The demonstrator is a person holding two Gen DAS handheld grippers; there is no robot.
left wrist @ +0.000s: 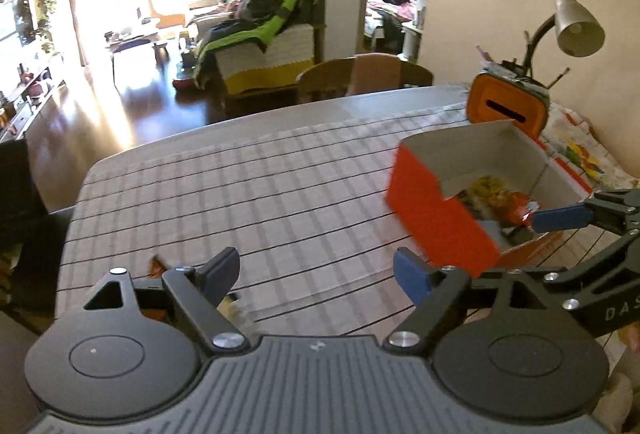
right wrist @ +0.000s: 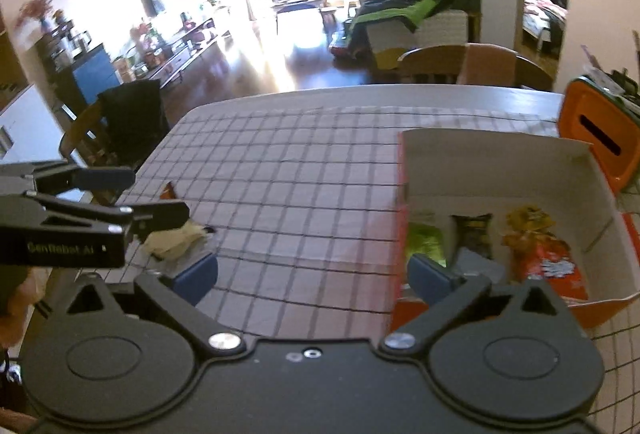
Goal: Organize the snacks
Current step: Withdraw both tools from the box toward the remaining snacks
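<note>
An orange cardboard box (left wrist: pixel 432 218) with a white inside (right wrist: pixel 500 161) stands open on the right of the checked tablecloth (right wrist: pixel 300 173). In it lie a green packet (right wrist: pixel 426 242), a dark packet (right wrist: pixel 474 234) and a yellow and red packet (right wrist: pixel 536 246). My right gripper (right wrist: pixel 314 274) is open and empty, with its right finger over the box's near left corner. My left gripper (left wrist: pixel 316 270) (right wrist: pixel 148 195) is open with nothing between its fingers, low over the table's left part. A pale yellow snack (right wrist: pixel 176 242) and a small orange packet (right wrist: pixel 170 189) lie on the cloth by it.
An orange container with a slot (left wrist: pixel 508 109) and a desk lamp (left wrist: pixel 576 25) stand behind the box at the far right. A wooden chair (left wrist: pixel 360 73) is at the table's far side. Another chair with a dark garment (right wrist: pixel 128 121) stands at the left.
</note>
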